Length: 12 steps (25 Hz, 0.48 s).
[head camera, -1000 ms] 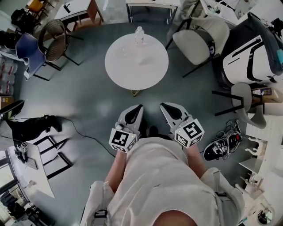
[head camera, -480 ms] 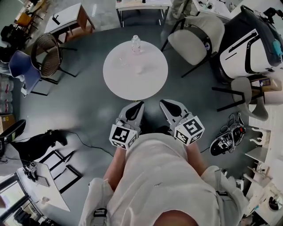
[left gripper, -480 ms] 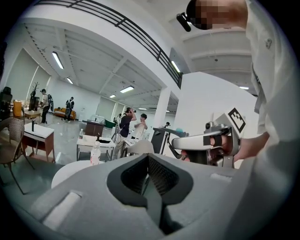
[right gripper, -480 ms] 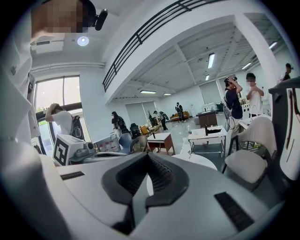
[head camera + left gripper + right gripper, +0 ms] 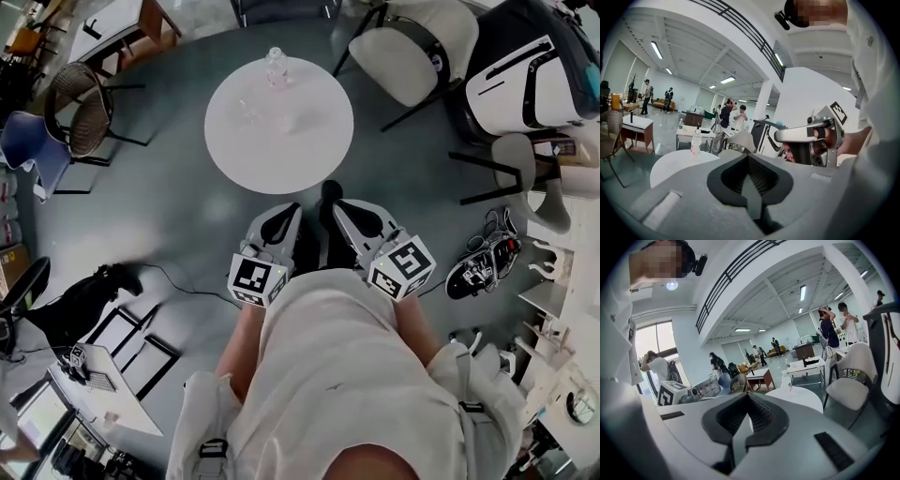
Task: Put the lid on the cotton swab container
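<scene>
A round white table (image 5: 278,141) stands ahead of me on the grey floor. On it are a clear water bottle (image 5: 276,67) at the far edge and two small, faint clear items (image 5: 246,114) near the middle; I cannot tell which is the container or the lid. My left gripper (image 5: 292,209) and right gripper (image 5: 338,206) are held side by side in front of the person's body, short of the table, both shut and empty. The left gripper view shows shut jaws (image 5: 748,158), the table (image 5: 670,164) and the bottle (image 5: 696,140). The right gripper view shows shut jaws (image 5: 747,396) and the table (image 5: 804,398).
A white chair (image 5: 412,52) stands right of the table, a mesh chair (image 5: 80,103) and a blue chair (image 5: 23,141) to its left. Shoes (image 5: 483,262) lie on the floor at right, a black bag (image 5: 75,300) and cable (image 5: 178,279) at left. People stand far off.
The person has walked toward the round table, which now lies nearer the grippers. Both grippers came forward with the body and stayed shut.
</scene>
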Available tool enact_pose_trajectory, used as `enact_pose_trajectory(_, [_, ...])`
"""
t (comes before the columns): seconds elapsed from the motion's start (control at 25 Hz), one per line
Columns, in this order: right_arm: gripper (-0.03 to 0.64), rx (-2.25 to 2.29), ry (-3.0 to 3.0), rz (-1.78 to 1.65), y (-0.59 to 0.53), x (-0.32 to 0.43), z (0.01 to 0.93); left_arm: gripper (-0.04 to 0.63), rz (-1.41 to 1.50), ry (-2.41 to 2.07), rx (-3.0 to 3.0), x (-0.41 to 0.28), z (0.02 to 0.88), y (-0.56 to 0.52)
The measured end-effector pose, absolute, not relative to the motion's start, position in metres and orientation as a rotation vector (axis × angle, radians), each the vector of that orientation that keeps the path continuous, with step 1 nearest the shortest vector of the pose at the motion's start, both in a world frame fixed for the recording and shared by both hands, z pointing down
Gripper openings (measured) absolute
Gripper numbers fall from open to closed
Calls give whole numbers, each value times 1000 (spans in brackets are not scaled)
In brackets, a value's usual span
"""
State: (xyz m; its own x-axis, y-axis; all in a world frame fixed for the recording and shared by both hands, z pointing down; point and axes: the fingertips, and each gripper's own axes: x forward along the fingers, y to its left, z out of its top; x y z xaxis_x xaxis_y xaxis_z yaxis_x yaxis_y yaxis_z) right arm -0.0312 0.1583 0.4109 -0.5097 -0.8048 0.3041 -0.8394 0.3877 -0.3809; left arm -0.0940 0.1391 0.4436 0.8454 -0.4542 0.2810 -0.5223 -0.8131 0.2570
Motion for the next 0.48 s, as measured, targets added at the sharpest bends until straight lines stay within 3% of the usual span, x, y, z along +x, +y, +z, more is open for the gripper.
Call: enact_pose_trajectory(0.48, [5,1372,-2665,700,57,10,401,11,263,-933,2676,-55,419,55])
